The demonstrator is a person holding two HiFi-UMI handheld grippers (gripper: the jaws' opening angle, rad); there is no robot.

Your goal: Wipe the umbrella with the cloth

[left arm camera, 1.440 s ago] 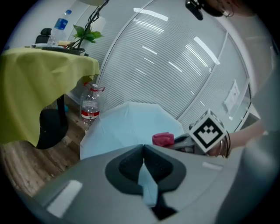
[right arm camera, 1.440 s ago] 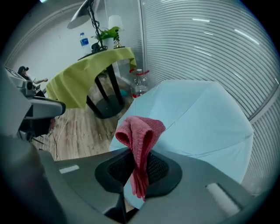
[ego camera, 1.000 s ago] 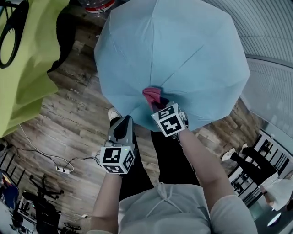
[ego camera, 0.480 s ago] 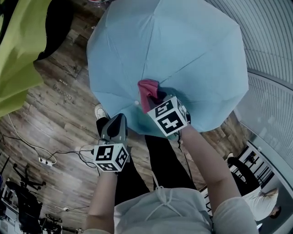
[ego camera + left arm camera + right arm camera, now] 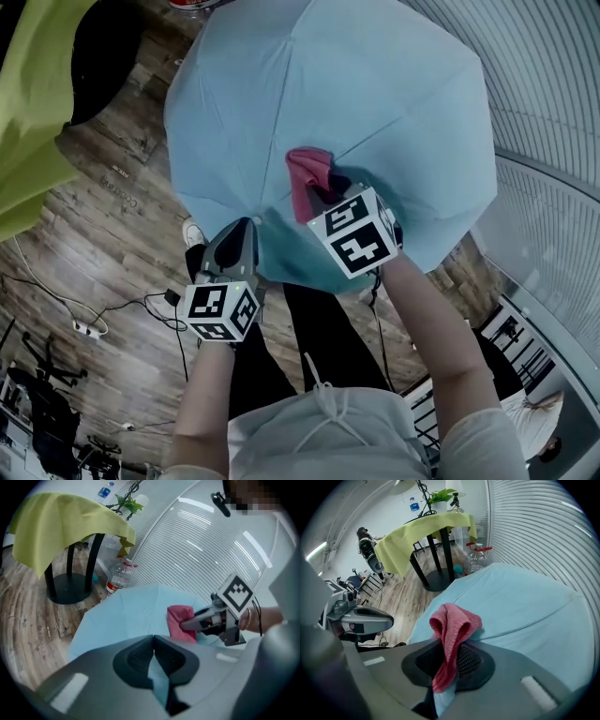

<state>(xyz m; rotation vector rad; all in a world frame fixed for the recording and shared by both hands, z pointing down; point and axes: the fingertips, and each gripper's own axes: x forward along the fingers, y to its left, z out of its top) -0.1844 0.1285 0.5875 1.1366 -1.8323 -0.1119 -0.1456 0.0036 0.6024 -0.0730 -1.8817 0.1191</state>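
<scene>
Since a second ago the umbrella (image 5: 328,103) has drifted toward the upper left of the head view. Your right gripper (image 5: 323,195) has carried the cloth (image 5: 306,173) up from the near rim toward the middle of the canopy. That reads as a wiping stroke under way on the near panel, with the far panels probably still to do. The open umbrella fills the upper middle of the frame. Your left gripper (image 5: 240,236), at its lower-left rim, is pinched tight on the canopy edge, steadying it. The right gripper is clamped on the pink cloth, which lies against the fabric.
</scene>
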